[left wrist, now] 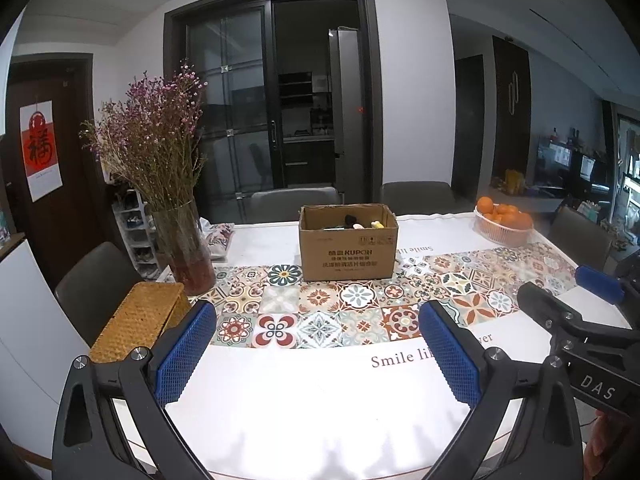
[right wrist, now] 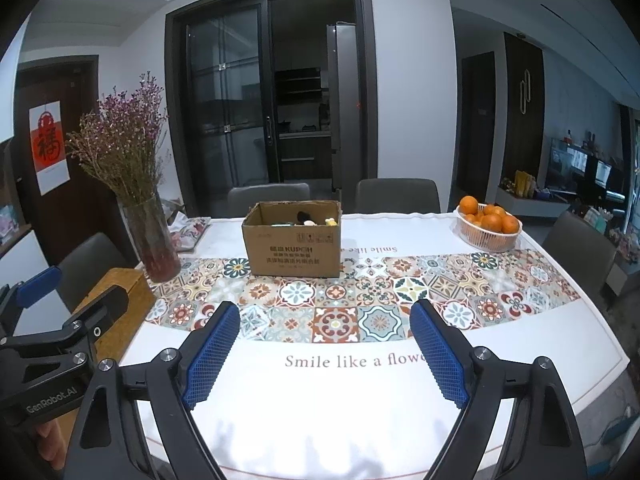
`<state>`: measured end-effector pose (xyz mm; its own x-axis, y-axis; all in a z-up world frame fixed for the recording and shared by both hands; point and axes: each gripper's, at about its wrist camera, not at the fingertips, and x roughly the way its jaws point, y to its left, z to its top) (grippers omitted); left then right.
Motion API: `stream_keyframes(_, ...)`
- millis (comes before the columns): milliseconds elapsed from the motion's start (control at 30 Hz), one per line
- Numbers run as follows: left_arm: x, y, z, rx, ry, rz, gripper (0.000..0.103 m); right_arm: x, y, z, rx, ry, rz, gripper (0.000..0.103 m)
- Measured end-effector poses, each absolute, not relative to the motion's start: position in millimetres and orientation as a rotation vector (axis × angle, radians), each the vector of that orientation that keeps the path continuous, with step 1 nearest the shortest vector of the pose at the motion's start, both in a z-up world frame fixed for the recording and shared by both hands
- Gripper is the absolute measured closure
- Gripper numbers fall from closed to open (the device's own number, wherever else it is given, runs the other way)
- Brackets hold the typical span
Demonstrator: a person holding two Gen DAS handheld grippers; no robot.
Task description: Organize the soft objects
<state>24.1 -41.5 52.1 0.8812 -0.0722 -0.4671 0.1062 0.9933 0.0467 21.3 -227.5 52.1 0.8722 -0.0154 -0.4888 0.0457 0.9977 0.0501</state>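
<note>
- Left wrist view: cardboard box sits mid-table toward the far edge, on the tiled strip of the tablecloth; soft objects are inside it, only their tops poking above the rim (dark one, pale ones, a yellow bit; too small to name).
- Handling, judged: plush-type items, light, squashy, not fragile, not slippery; they will deform under the pads, so take each at its thickest middle and squeeze well in, reaching down from above the open top.
- Box walls are thin card, so a finger catching the rim could drag or tip the box.
- Left gripper hangs above the near edge of the table, jaws spread wide, blue pads bare, nothing between them, touching nothing.
- Right wrist view: right gripper likewise wide apart and empty over the near edge, well short of the box.
- Both grippers side by side, each visible at the margin of the other's view.
- Near the left edge: glass vase of dried flowers and a woven box (vase looks tippable); basket of oranges at the far right corner.
</note>
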Motion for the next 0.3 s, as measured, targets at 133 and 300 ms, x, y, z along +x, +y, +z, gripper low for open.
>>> stream_keyframes(133,21.6,-44.5,51.8,0.078,0.487,-0.097,0.0,18.5,-231.2,50.8,0.074,0.514,-0.034,0.015)
stream_keyframes(300,20.8,-46.5,52.0,0.082,0.493,-0.097,0.0,18.1,-231.5,49.3,0.081,0.516,-0.034,0.015)
